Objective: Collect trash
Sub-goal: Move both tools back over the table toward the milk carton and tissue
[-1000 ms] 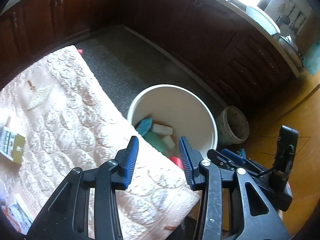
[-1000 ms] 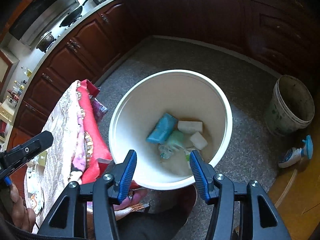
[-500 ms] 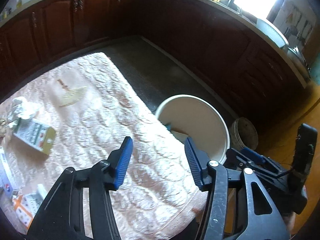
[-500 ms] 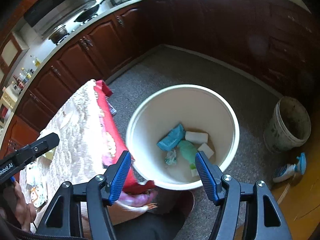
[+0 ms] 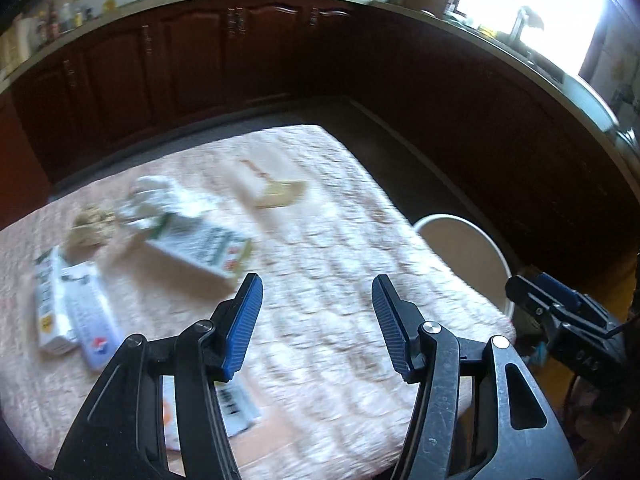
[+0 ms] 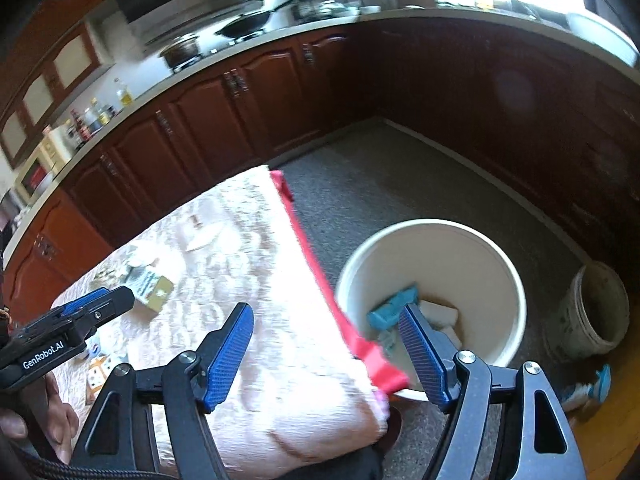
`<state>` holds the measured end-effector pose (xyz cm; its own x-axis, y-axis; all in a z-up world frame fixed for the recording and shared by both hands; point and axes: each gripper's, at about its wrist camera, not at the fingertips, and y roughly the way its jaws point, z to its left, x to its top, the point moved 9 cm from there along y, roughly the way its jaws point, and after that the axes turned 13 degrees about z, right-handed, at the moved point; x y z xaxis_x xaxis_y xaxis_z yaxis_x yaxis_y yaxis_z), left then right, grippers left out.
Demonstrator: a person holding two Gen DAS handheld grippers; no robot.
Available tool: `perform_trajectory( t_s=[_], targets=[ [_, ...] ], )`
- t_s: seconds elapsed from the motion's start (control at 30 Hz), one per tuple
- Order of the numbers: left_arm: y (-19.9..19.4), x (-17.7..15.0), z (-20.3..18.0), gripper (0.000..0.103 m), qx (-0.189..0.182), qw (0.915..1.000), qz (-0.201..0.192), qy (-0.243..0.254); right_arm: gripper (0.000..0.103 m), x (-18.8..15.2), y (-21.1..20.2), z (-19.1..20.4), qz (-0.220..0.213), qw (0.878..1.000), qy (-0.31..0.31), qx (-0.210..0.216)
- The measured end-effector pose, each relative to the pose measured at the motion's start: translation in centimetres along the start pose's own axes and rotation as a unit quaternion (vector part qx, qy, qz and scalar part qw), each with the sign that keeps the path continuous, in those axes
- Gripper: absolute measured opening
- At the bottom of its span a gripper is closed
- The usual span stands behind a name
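My left gripper is open and empty above the pink quilted table. Ahead of it lie a white-green carton, a crumpled white wrapper, a brown crumpled scrap, white packets and a flat beige piece. My right gripper is open and empty over the table's near corner, beside the white bin. The bin holds a blue packet and white pieces. The bin also shows in the left wrist view.
Dark wooden cabinets ring the room beyond a grey speckled floor. A small dirty bucket stands right of the bin, with a blue-white spray bottle near it. A red cloth hangs along the table edge.
Both grippers swung left, away from the bin and over the table. The left view now faces the litter on the table; the bin has slid to the right in both views.
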<state>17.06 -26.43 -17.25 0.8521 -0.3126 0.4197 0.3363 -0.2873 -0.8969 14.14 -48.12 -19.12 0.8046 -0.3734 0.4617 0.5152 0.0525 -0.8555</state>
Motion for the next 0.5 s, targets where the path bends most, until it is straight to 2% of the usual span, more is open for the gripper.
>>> perform_trajectory(
  t_s=[0.17,0.27,0.5],
  targets=[
    [-1.6,-1.0,4.3,0.055,0.024,0.9991,-0.007,-0.034,0.074,0.3,0.5,4.4,0.004,0.999,-0.041,0.014],
    [-2.3,-1.8,7.2,0.055,0.038,0.9978,-0.009,-0.054,0.081,0.1,0.7,6.7,0.004,0.998,-0.062,0.022],
    [-3.9,-3.6,13.8,0.055,0.067,0.9926,-0.012,-0.101,0.081,-0.2,1.9,12.1,0.010,0.993,-0.110,0.043]
  ],
)
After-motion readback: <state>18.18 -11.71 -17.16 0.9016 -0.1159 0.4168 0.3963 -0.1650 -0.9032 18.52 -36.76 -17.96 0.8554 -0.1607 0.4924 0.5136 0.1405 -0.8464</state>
